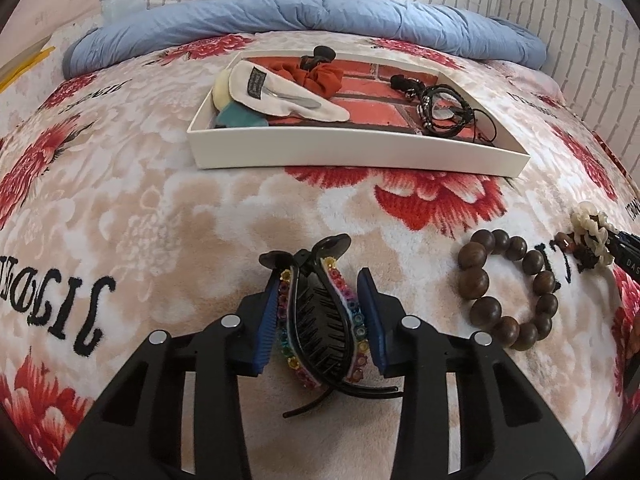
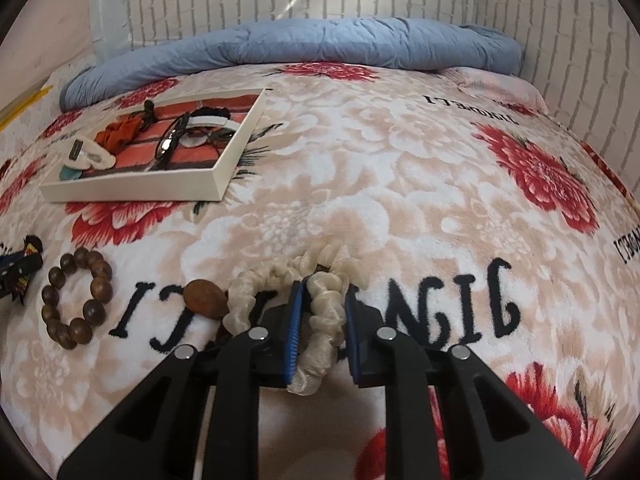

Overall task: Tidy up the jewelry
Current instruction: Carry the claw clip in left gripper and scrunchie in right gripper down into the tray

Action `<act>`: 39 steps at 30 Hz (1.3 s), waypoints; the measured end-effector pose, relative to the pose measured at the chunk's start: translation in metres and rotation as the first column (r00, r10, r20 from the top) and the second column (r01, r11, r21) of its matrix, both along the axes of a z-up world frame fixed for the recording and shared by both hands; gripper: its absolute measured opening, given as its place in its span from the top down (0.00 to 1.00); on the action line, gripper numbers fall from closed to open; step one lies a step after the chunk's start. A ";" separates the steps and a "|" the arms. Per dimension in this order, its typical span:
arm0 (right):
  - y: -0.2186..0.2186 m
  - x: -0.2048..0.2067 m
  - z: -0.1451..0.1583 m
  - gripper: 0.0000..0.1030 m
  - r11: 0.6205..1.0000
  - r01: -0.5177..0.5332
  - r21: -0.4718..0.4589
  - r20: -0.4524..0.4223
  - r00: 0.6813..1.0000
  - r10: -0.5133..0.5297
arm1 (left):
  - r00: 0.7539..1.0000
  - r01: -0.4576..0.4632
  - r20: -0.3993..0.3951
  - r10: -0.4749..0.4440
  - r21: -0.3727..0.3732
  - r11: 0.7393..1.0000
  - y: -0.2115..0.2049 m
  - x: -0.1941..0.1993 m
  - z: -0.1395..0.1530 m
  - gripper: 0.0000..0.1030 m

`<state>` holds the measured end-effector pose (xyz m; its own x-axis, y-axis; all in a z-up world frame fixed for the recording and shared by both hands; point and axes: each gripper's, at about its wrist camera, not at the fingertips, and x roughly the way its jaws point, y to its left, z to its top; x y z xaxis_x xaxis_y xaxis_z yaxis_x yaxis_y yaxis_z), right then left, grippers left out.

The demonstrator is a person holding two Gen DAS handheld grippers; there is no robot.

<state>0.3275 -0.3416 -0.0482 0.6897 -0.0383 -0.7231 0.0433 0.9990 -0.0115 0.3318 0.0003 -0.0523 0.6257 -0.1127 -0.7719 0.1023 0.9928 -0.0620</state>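
My left gripper (image 1: 320, 280) is shut on a black claw hair clip (image 1: 320, 324) trimmed with rainbow beads, low over the floral blanket. My right gripper (image 2: 323, 294) is shut on a cream scrunchie (image 2: 324, 320) that rests on the blanket. A brown wooden bead bracelet (image 1: 508, 286) lies right of the clip; it also shows in the right wrist view (image 2: 76, 296). A brown oval bead (image 2: 204, 298) lies left of the scrunchie. The white tray (image 1: 360, 156) ahead holds a red scrunchie (image 1: 320, 74), black cords (image 1: 444, 108) and white fabric pieces (image 1: 280, 96).
The tray also shows at the far left in the right wrist view (image 2: 132, 191). A rolled blue quilt (image 1: 304, 20) lies along the white brick wall behind. The other gripper's tip and the cream scrunchie (image 1: 592, 228) show at the right edge.
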 end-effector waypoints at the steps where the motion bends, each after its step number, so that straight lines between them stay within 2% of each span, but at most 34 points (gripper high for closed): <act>1: -0.001 0.000 0.001 0.81 1.000 0.003 0.006 0.002 1.000 -0.003 | 1.000 0.001 0.003 -0.001 -0.001 1.000 0.000 0.000 0.001 0.64; 12: 0.004 0.013 0.028 0.81 0.999 0.020 0.030 0.067 0.998 -0.022 | 0.999 -0.007 0.041 0.008 -0.018 1.000 0.013 0.013 0.023 0.65; 17: 0.030 0.032 0.043 0.81 0.999 0.003 0.032 0.097 0.995 -0.006 | 0.997 -0.023 0.067 0.024 -0.026 0.999 0.017 0.029 0.038 0.65; 26: 0.078 0.072 0.055 0.81 0.999 -0.035 0.038 0.122 0.992 0.030 | 0.991 -0.027 0.128 0.024 0.028 0.999 0.016 0.066 0.061 0.65; 39: 0.113 0.116 0.041 0.81 0.997 -0.061 0.037 0.103 0.993 0.057 | 0.991 -0.019 0.133 0.012 0.048 0.999 0.008 0.115 0.047 0.65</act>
